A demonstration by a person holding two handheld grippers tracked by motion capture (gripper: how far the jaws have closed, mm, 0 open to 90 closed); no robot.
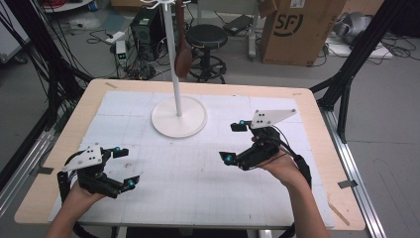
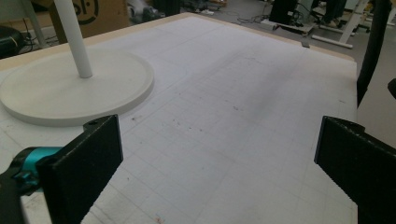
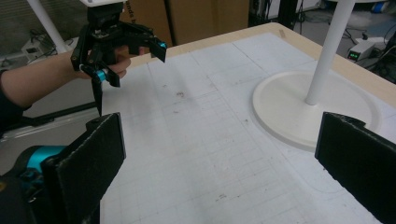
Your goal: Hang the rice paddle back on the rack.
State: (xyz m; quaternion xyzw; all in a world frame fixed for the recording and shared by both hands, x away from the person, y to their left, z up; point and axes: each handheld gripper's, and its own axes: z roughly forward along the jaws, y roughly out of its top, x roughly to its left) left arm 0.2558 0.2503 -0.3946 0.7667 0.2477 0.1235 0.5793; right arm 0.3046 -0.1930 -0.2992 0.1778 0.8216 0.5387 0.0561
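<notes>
A white stand with a round base [image 1: 178,117] and a thin pole rises at the back middle of the white gridded mat [image 1: 198,173]. A brown object [image 1: 182,58] hangs from its top. My left gripper [image 1: 127,167] is held low at the mat's front left, open and empty. My right gripper [image 1: 233,142] hovers right of centre, open and empty, its jaws pointing left. In the left gripper view the open jaws frame bare mat, with the stand base [image 2: 70,88] ahead to the left. The right gripper view shows the base [image 3: 299,102] ahead to the right and the left gripper [image 3: 130,74] farther off.
The mat covers a wooden table [image 1: 317,148]. Behind the table stand a black stool [image 1: 205,37], a computer tower [image 1: 146,27] and a cardboard box [image 1: 297,29]. Black frame legs [image 1: 346,84] flank both sides, with cables on the floor.
</notes>
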